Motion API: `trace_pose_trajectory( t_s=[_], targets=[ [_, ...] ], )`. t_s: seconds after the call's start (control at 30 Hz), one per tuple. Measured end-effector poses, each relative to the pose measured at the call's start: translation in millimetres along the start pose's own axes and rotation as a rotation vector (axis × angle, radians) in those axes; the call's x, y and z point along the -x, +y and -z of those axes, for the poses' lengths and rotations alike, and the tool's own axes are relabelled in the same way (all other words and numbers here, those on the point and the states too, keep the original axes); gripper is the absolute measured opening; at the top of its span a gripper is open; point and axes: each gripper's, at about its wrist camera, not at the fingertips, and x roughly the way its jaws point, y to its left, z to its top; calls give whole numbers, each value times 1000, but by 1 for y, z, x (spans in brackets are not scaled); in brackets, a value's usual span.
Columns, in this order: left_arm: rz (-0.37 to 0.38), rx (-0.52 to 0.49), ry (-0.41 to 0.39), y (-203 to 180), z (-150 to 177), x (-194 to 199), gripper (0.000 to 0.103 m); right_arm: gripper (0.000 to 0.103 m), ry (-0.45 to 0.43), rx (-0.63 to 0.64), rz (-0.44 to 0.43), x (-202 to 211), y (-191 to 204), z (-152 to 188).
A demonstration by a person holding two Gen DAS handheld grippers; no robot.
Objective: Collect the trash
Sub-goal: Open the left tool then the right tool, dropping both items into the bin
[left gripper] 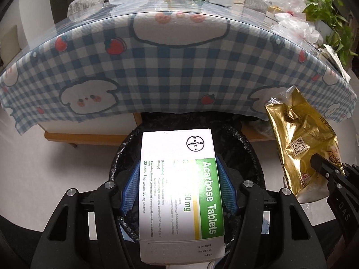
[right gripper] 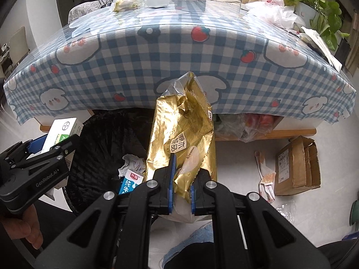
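One bin [right gripper: 101, 148], lined in black, is taken as the landmark; it is set on the floor just in front of the worktop [right gripper: 179, 51], whose checked cloth edge hangs beside its far rim. One tablet box [left gripper: 179, 179] is held over the bin's mouth by the left gripper [left gripper: 178, 192], its fingers [left gripper: 130, 192] pressed on the box's two long sides. Inside the bin, one milk carton [right gripper: 130, 182] and one crumpled tissue [right gripper: 132, 162] are seen. At the bin's right rim, one gold wrapper [right gripper: 184, 139] is pinched by the right gripper [right gripper: 181, 192], fingers nearly closed. Right of the bin, one cardboard box [right gripper: 296, 163] is left on open floor.
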Motion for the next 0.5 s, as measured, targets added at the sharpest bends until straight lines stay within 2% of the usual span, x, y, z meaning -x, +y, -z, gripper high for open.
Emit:
trace_pose_trajectory(
  t_s=[0.07,0.1,0.13,0.23,0.4,0.5],
  targets=[
    [-1,-2,-1,1,0,0,65,9,5,-1,-1,-1,0,0],
    [-3,-1,2,3,0,0,71,9,5,-1,-3,-2,1,-1],
    [-4,1,5,5,0,0,74,9,6,2,-4,-3,3,-1],
    [-11,0,9,11,0,0,76,9,17,2,-21,-5,10,-2],
    [-7,-1,1,27,-1,3,91,9,21,28,-52,-9,37,-1],
    [-16,2,-12,42,-2,6,96,9,22,46,-65,-10,54,-1]
  ],
)
